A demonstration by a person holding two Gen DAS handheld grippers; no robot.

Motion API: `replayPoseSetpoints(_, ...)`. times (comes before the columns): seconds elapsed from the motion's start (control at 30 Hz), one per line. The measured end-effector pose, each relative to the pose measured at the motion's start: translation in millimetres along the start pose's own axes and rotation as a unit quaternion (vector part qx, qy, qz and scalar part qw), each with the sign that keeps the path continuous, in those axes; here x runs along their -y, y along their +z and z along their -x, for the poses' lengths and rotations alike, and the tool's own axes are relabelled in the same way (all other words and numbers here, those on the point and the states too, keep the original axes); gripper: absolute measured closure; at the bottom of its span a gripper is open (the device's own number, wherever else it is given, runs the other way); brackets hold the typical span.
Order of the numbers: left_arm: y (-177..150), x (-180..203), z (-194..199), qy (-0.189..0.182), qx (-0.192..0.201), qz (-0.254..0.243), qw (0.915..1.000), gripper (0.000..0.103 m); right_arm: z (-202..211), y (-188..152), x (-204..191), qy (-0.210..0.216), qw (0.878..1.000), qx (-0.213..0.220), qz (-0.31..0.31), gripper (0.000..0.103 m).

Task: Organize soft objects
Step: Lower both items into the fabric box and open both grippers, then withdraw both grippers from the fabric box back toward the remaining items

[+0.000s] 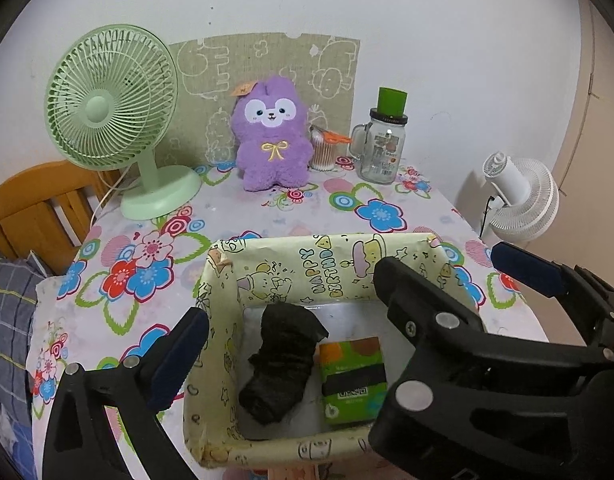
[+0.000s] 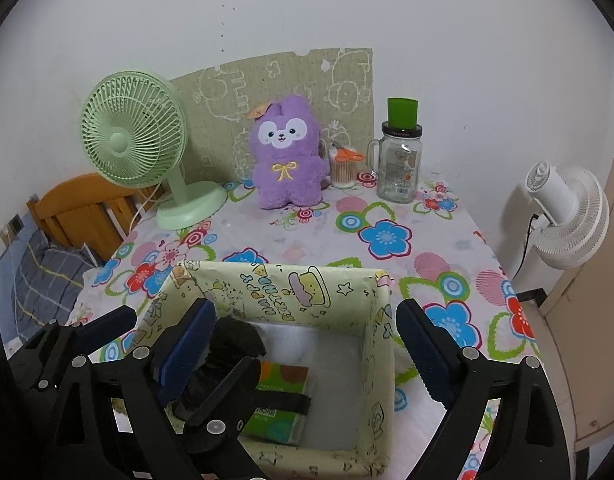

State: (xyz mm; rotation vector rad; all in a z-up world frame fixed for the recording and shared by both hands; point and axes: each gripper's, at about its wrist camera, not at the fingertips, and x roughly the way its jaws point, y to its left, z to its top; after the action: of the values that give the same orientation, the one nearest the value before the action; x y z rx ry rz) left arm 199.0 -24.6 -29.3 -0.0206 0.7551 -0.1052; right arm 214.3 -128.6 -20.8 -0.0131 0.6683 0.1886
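Both tools hang above the near edge of the paper-covered cardboard box with the yellow birthday print, which stands on the desk under a flowered cloth. The left tool is released, its jaws stand wide and nothing is between them. The right tool is also released, with empty jaws.

Inside the box lie a rolled black sock on the left and a green packet of tissues with a black band just beside it on the right. Both rest on the white bottom of the box, below the tools and apart from the pads. In the left wrist view the sock is under the gap of the left tool; in the right wrist view the left tool hides part of the sock.

I judge that the step of putting these two soft things into the box is finished. The fluffy purple plush rabbit with a yellow bow sits upright at the far edge of the desk, well apart from both tools, between the light green desk fan and the glass jar mug. The next move probably calls for lifting the tools clear of the box walls, reaching far over the box, and closing on the wide soft body.
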Motion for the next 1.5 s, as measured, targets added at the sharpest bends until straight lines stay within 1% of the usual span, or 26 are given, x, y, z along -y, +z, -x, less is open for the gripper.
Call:
replayPoseSetpoints(0.2,-4,5,16,0.006,0.013,-0.002,0.9999,0.0,17,-4,-2,0.0,1.0,0.01,0.001,0.009)
replayPoseSetpoints(0.37,-8,10,31,0.006,0.026,-0.006,0.9996,0.0,33,-8,-1,0.0,1.0,0.021,-0.002,0.006)
replayPoseSetpoints(0.6,-14,16,49,0.011,0.04,-0.012,0.9991,0.0,53,-15,-2,0.0,0.999,0.033,-0.002,0.005)
replayPoseSetpoints(0.87,-23,19,69,0.008,0.054,-0.011,0.9984,0.0,76,-25,-4,-0.002,0.999,0.046,-0.001,0.005)
replayPoseSetpoints(1.3,-45,24,97,0.012,0.074,-0.014,0.9971,0.0,107,-44,-13,-0.007,0.998,0.06,0.004,0.004)
replayPoseSetpoints(1.5,-55,26,112,0.015,0.083,-0.015,0.9963,0.0,121,-54,-17,-0.01,0.998,0.067,0.005,0.002)
